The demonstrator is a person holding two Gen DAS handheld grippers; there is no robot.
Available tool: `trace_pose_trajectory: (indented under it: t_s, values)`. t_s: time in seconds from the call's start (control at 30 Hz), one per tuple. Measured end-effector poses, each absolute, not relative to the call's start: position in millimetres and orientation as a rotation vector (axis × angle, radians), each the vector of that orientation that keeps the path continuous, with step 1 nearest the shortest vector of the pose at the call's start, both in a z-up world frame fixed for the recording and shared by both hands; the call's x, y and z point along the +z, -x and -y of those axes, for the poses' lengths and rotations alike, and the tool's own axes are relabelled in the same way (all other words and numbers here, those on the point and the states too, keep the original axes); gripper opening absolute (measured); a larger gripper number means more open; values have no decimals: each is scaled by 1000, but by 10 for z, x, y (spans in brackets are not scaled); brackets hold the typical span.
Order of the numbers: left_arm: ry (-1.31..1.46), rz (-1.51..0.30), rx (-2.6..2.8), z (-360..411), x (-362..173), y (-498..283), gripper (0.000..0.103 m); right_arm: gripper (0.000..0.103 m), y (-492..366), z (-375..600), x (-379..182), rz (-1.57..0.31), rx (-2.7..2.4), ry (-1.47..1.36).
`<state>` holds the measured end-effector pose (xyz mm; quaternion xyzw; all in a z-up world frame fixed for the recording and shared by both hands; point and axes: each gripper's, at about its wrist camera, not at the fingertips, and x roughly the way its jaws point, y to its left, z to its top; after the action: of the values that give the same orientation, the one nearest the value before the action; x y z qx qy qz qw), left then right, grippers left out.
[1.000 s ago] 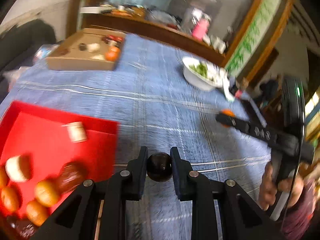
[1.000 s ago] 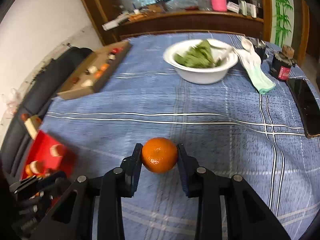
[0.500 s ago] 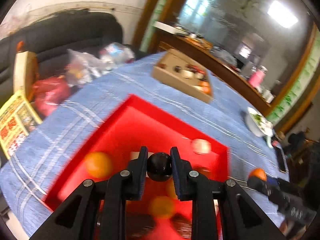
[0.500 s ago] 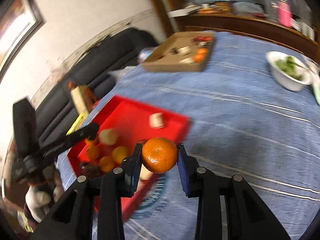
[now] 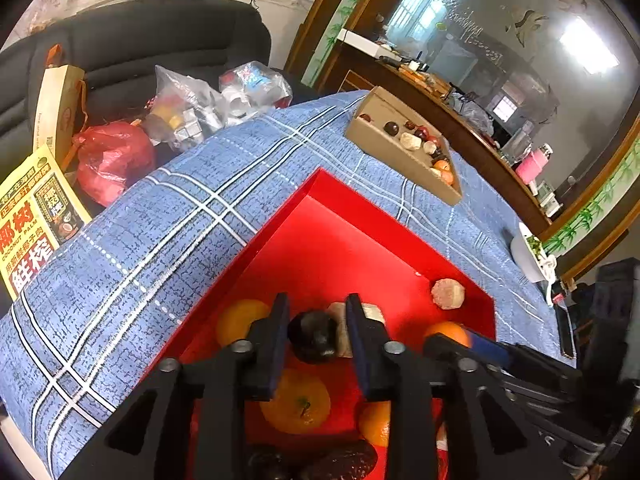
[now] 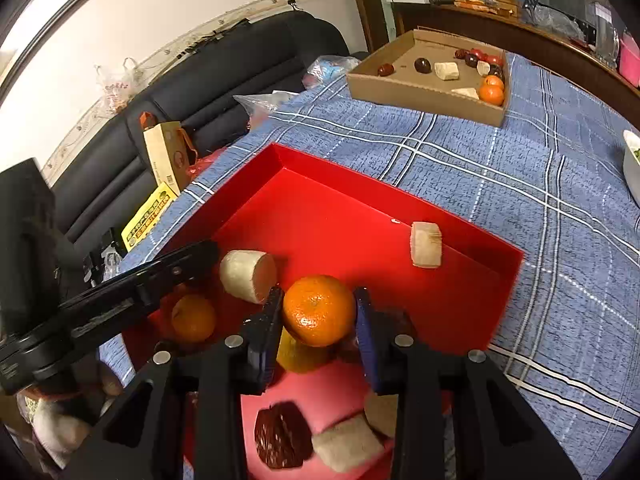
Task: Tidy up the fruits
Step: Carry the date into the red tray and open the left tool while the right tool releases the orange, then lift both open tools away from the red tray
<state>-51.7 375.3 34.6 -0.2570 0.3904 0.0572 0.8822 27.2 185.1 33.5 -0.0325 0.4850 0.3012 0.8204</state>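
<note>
1. My red tray (image 6: 328,184) sits on the blue checked tablecloth (image 6: 520,168), near the table edge that faces the black sofa (image 6: 224,76).
2. In the tray I see a pale cut cylinder (image 6: 248,276) by its left side, a smaller pale chunk (image 6: 426,245) against its right wall, loose oranges (image 6: 193,317) and a dark wrinkled fruit (image 6: 283,435) at the near end.
3. Toward the far edge of the table, a cardboard box (image 6: 424,92) holds two oranges in its right corner, pale chunks and several dark red fruits.
4. A white bowl (image 5: 527,258) of greens stands at the table's right edge.
5. My left gripper (image 5: 316,330) tilts down over the tray's near half. Its jaws are opening, with a dark round fruit (image 5: 312,342) between them; a gap shows on the fruit's right side, so the pads no longer pinch it.
6. My right gripper (image 6: 318,314) also angles down over the tray. Its jaws are opening, yet an orange (image 6: 319,311) sits between them and both pads touch its sides.
7. That orange is bright and glossy, its stem dimple facing my camera. The dark fruit is almost black, smooth and shiny.
8. From the right wrist view, a hand (image 6: 60,420) shows under the left gripper at the tray's left side.
</note>
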Motion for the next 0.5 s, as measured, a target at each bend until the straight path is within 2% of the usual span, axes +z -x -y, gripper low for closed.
trace_pose_trajectory:
  t_s: [0.1, 0.33, 0.43, 0.47, 0.5]
  values:
    - [535, -785, 115, -3754, 426, 553, 57, 41, -299, -1860, 326, -1031, 631, 50]
    - [510, -748, 150, -3729, 600, 666, 60, 42, -199, -1771, 523, -981, 620, 27]
    - [376, -698, 264, -3544, 792, 764, 60, 46, -64, -1638, 652, -936, 604, 17]
    - [328, -675, 299, -3477, 851, 801, 61, 47, -12, -1585, 687, -922, 596, 14]
    - [275, -644, 337, -3384, 932, 852, 67, 47, 54, -1514, 726, -905, 586, 10]
